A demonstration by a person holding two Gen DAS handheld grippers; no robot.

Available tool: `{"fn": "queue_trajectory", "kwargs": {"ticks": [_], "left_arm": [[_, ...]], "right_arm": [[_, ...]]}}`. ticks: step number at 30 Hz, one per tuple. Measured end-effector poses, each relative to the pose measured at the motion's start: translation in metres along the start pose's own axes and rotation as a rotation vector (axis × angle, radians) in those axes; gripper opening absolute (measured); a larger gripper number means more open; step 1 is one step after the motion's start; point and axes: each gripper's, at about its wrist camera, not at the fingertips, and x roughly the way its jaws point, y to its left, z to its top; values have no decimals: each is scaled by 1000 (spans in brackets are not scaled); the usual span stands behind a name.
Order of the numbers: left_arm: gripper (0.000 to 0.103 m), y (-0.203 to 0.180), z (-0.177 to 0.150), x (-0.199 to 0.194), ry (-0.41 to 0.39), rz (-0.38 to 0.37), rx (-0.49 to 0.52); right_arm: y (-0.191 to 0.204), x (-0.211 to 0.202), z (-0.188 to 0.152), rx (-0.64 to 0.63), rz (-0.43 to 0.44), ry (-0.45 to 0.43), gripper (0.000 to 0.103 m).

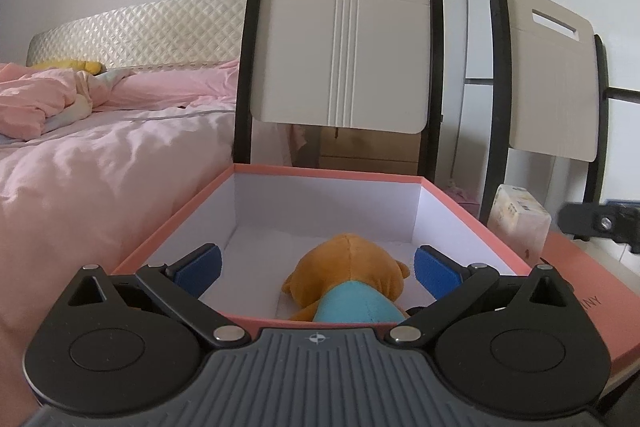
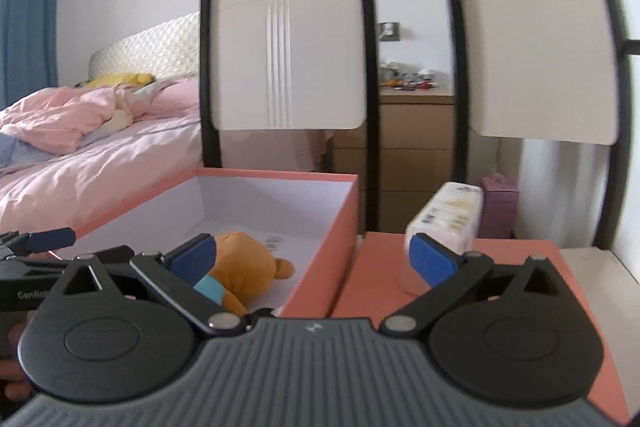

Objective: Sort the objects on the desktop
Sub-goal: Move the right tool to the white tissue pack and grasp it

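1. Left gripper (image 1: 316, 269) fingers spread wide, holding nothing, hovering at near rim of open salmon box (image 1: 180, 227)
2. Plush bear (image 1: 348, 277) lies inside box on white floor, orange head away from camera, blue shirt toward it; lower body cut off by near wall and gripper body
3. Right gripper (image 2: 312, 259) fingers also wide apart, empty; view slightly blurred
4. Tissue pack (image 2: 448, 223) sits on flat salmon lid (image 2: 520, 259) just right of box, right blue pad overlaps its lower corner; contact cannot be told
5. In the right view, left gripper's fingertip pokes in at left edge, rest cut off
6. Desk (image 2: 596, 267) barely visible, pale strip past lid
7. Two chairs (image 1: 344, 43) behind box, pink bed (image 1: 100, 155) left; small items on dresser (image 2: 416, 131) too blurry to identify
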Motion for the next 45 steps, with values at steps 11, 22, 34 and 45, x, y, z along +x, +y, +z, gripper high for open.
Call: {"fn": "queue_trajectory", "kwargs": {"ticks": [11,22,34,45], "left_arm": [[103,0,0,-1,-1,-5,3],[103,0,0,-2,-2,-9,1],[103,-2,0,-3,9,-23,7],[103,-2,0,-2,15,-28,7]], "right_arm": [[24,-30,-22,78,-122,-73,103],[18,-30,-23,122,-152,-60,103],[-18,-6,4,175,-216,-44,103],[-65,101,27,215,-323,39,103]]}}
